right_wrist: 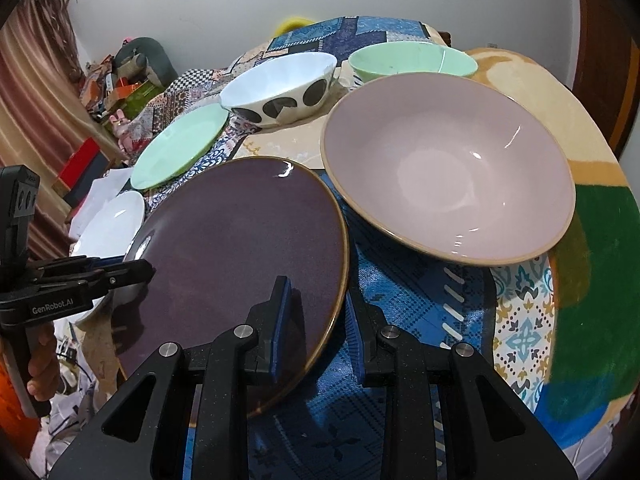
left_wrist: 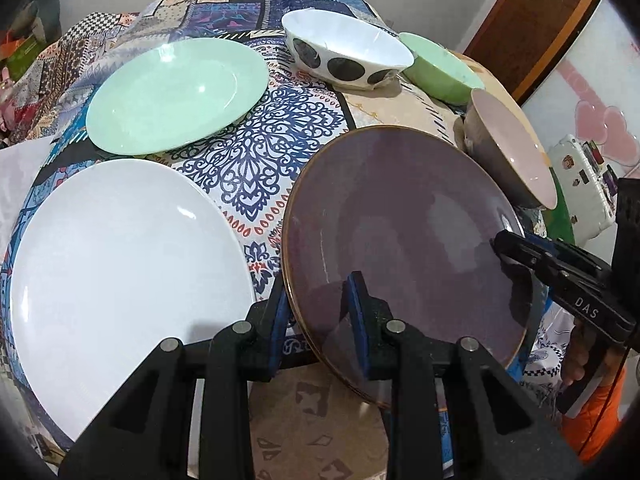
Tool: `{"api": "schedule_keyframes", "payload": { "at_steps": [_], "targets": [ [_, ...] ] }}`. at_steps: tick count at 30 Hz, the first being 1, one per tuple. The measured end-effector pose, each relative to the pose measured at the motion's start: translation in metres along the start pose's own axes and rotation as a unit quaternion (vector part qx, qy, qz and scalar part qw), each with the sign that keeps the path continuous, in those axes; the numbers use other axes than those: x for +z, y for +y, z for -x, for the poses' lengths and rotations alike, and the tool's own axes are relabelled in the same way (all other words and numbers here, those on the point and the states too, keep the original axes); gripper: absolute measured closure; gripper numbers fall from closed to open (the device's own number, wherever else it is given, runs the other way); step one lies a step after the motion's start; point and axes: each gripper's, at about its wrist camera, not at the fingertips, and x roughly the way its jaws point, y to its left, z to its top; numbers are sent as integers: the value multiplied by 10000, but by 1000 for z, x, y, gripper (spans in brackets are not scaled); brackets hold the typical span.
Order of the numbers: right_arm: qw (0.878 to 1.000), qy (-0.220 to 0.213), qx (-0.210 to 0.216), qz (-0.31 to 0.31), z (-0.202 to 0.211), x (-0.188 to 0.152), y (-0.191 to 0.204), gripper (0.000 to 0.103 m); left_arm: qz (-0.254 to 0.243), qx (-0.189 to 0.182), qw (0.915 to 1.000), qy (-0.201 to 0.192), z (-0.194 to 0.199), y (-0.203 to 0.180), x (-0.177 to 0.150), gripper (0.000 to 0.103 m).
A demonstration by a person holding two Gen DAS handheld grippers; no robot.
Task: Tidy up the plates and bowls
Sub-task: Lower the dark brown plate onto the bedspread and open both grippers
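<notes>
Patchwork cloth in blues and creams covers the counter [left_wrist: 256,148], backed by a plain pale wall. Both claws grasp the round dark purple glazed plate [left_wrist: 400,232] with its brown rim, tilted above the cloth: the left claw [left_wrist: 320,316] is clenched on its near-left edge, the right claw [right_wrist: 316,328] on its near-right edge. Just left of it lies a large white plate [left_wrist: 120,264]; beyond, a mint green plate [left_wrist: 176,92]. Near the far edge stand a white bowl with black dots [left_wrist: 344,52], a green bowl [left_wrist: 440,68] and a wide pink bowl [right_wrist: 448,164].
</notes>
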Motion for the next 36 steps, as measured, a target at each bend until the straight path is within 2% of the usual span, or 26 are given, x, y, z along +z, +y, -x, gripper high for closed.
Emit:
{"api": "schedule_keyframes", "payload": {
  "at_steps": [8, 11, 15, 22, 26, 28, 31, 33, 36],
  "targets": [
    [9998, -82, -139, 91, 17, 3, 4, 76, -165, 276, 9994, -163, 12, -7, -1, 74],
    [9993, -222, -220, 181, 30, 3, 8, 70, -168, 287, 9991, -271, 24, -9, -2, 67],
    [9981, -470, -255, 302, 50, 5, 17, 58, -187, 390, 9971, -625, 45, -12, -3, 51],
    [9954, -789, -203, 498, 71, 11, 40, 52, -138, 500, 9865, -1552, 102, -12, -12, 31],
    [9933, -961, -144, 631, 80, 14, 55, 47, -103, 610, 9807, -1857, 128, -9, -16, 27],
    [9919, -1041, -109, 716, 84, 15, 64, 43, -92, 618, 9774, -2020, 141, -5, -19, 17],
    [9896, -1156, -53, 850, 87, 17, 76, 36, -73, 602, 9710, -2311, 158, 0, -27, 14],
    [9882, -1210, 2, 935, 86, 18, 86, 33, -97, 662, 9703, -2326, 166, 4, -31, 6],
    [9874, -1211, 93, 1019, 83, 19, 98, 30, -42, 700, 9699, -2334, 174, 12, -37, 5]
  ]
}}
